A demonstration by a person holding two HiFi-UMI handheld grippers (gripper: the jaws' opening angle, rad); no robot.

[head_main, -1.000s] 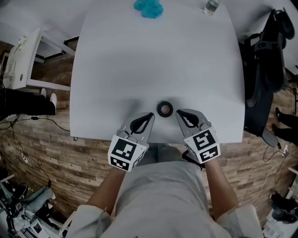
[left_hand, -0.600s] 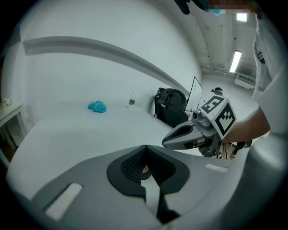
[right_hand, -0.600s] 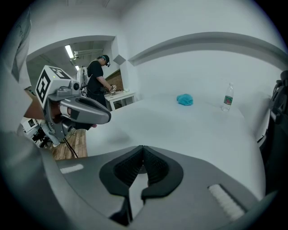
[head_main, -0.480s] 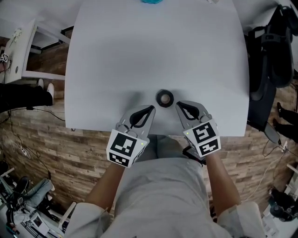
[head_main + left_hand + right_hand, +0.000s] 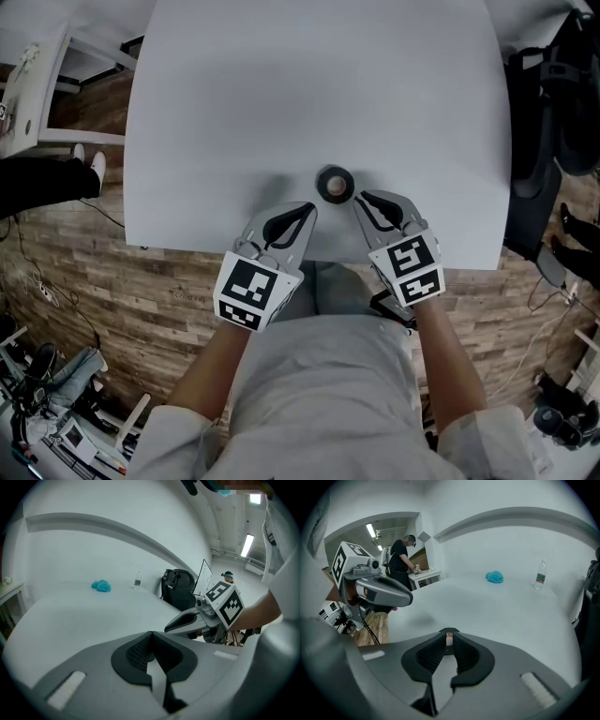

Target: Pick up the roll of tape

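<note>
The roll of tape (image 5: 335, 184), black with a pale core, lies flat on the white table (image 5: 319, 84) near its front edge. My left gripper (image 5: 310, 206) (image 5: 151, 633) hovers just left of and nearer than the roll, jaws shut and empty. My right gripper (image 5: 359, 197) (image 5: 449, 632) hangs just to the right of the roll. Its jaws have just been opening and stand a narrow crack apart with nothing between them. Neither gripper touches the tape. Each gripper shows in the other's view: the right gripper (image 5: 187, 620) and the left gripper (image 5: 389, 592).
At the table's far end lie a blue crumpled thing (image 5: 101, 586) and a small water bottle (image 5: 137, 579). A black chair (image 5: 553, 103) stands at the right side, a white cabinet (image 5: 23, 84) at the left. A person (image 5: 401, 555) works in the background.
Both grippers have sunk a little toward the table on either side of the tape. The head view has shifted, so the blue thing and the bottle have left its top edge.
</note>
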